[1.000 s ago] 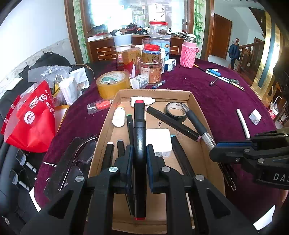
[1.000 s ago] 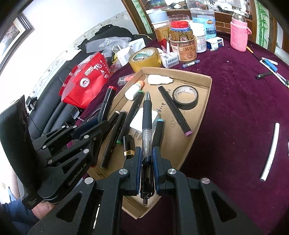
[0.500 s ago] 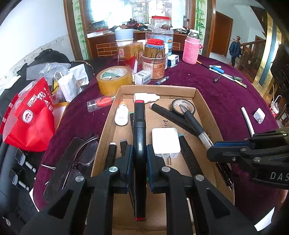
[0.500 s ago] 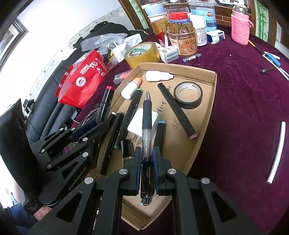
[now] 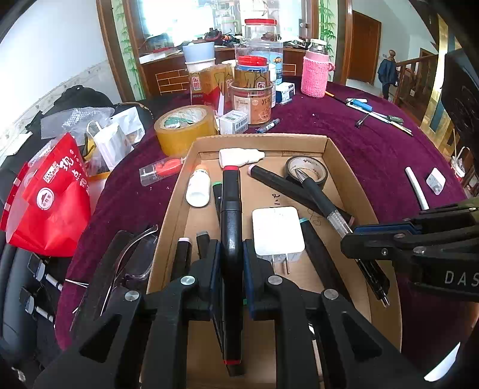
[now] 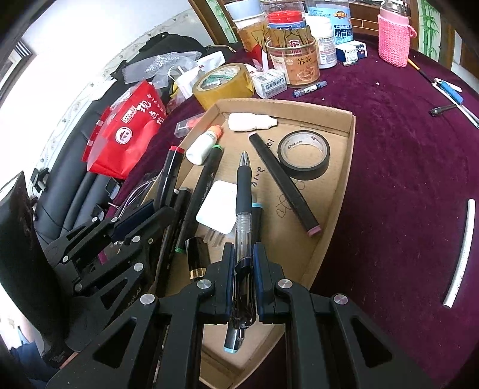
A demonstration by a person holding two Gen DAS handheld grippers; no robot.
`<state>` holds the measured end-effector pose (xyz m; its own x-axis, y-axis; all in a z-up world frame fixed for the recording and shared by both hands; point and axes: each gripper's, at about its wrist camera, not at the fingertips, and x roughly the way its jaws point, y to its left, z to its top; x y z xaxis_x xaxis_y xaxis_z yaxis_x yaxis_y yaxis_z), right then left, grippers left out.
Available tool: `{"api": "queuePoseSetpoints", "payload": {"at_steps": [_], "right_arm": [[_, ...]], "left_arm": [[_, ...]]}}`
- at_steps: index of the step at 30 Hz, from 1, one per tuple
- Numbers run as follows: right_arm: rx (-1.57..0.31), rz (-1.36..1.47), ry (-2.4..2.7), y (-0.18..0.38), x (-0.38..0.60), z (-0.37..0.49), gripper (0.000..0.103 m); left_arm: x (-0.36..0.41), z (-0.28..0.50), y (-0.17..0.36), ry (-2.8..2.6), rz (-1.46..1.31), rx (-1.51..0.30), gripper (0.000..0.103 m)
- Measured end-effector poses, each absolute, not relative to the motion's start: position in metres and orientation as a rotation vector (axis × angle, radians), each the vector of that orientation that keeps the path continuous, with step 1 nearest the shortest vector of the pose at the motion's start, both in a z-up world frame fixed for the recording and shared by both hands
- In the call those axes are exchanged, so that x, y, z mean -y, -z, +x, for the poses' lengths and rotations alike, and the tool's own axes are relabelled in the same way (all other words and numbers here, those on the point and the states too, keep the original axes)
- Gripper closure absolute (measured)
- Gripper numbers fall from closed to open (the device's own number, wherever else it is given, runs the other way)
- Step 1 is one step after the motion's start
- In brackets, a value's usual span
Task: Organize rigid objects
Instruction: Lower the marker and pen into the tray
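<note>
Now | we've left gripper [image 5: 230,254] clenched on marker [image 5: 230,209], right gripper [image 6: 243,263] on pen [image 6: 244,191] | lower both flat into box [image 5: 338,149] (beside other pens), then release.

Bright daylight from blown-out rear window [image 5: 179,18] — sharp centre, fisheye-bent dark corners, soft shadows
</note>
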<state>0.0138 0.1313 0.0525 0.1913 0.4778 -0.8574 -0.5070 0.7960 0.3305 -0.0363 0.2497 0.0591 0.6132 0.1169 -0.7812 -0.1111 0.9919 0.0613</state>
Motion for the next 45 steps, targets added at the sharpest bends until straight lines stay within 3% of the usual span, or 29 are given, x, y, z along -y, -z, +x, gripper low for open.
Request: {"api": "queuePoseSetpoints", "payload": {"at_steps": [45], "right_arm": [[-1.253, -0.016, -0.680, -0.030, -0.133, 0.023, 0.091]], "left_arm": [[-0.249, -0.031, -0.042, -0.160, 0.024, -0.969, 0.090]]}}
